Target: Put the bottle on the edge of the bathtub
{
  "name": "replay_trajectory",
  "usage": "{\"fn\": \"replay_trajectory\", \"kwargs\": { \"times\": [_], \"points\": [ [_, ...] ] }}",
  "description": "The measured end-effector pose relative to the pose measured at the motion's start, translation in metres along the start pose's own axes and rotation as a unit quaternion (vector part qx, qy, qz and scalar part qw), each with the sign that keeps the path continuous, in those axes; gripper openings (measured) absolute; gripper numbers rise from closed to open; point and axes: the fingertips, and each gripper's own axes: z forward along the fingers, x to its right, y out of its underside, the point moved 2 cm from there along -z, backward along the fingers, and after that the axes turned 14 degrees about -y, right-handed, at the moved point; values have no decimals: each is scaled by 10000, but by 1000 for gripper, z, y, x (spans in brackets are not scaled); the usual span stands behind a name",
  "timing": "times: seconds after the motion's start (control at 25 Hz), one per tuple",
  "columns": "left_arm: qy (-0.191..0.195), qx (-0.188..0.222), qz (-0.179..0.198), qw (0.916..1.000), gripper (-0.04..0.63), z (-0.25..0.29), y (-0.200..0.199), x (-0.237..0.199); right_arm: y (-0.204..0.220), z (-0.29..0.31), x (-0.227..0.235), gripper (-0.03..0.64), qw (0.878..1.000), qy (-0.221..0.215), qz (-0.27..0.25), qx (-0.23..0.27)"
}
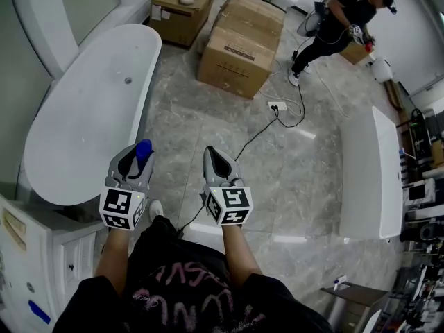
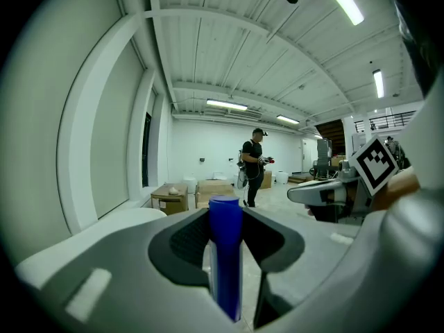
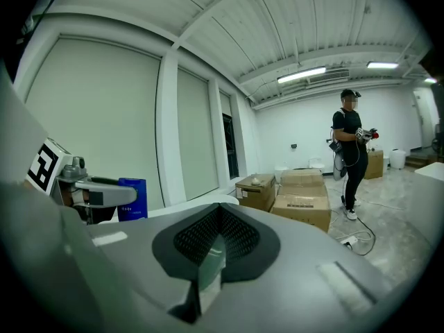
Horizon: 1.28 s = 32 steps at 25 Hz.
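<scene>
I am holding the blue bottle [image 1: 143, 151] upright, its long axis vertical, clamped between the jaws of the left gripper [image 1: 133, 159]. The rim of the bathtub [image 1: 149, 68] is lying just to the upper left of it in the frame, so this gripper is the nearer one. The right gripper [image 1: 216, 164] is pinched together on nothing.

This looks like a bathroom-fittings warehouse or showroom: a freestanding white bathtub [image 1: 83, 109] and another white tub [image 1: 371, 179] stand on a grey marble-tile floor [image 1: 201, 130], near sealed cardboard boxes [image 1: 239, 47], under a ribbed industrial ceiling [image 2: 229, 54] with strip lights [image 2: 225, 105].
</scene>
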Motion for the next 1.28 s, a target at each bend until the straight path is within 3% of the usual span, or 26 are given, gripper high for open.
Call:
{"fn": "replay_trajectory", "kwargs": {
  "times": [0.4,0.8,1.28],
  "points": [
    [611,25,-87,9981,147,36,-8,-35,-26,69,-14,14,9997,204,-113,15],
    [695,124,-63,9975,147,49,-19,-57,-44,80,-8,14,9989,416,-189,131],
    [552,-24,-19,9985,147,107,-23,-67,-47,117,42,14,9993,351,11,159]
  ]
}}
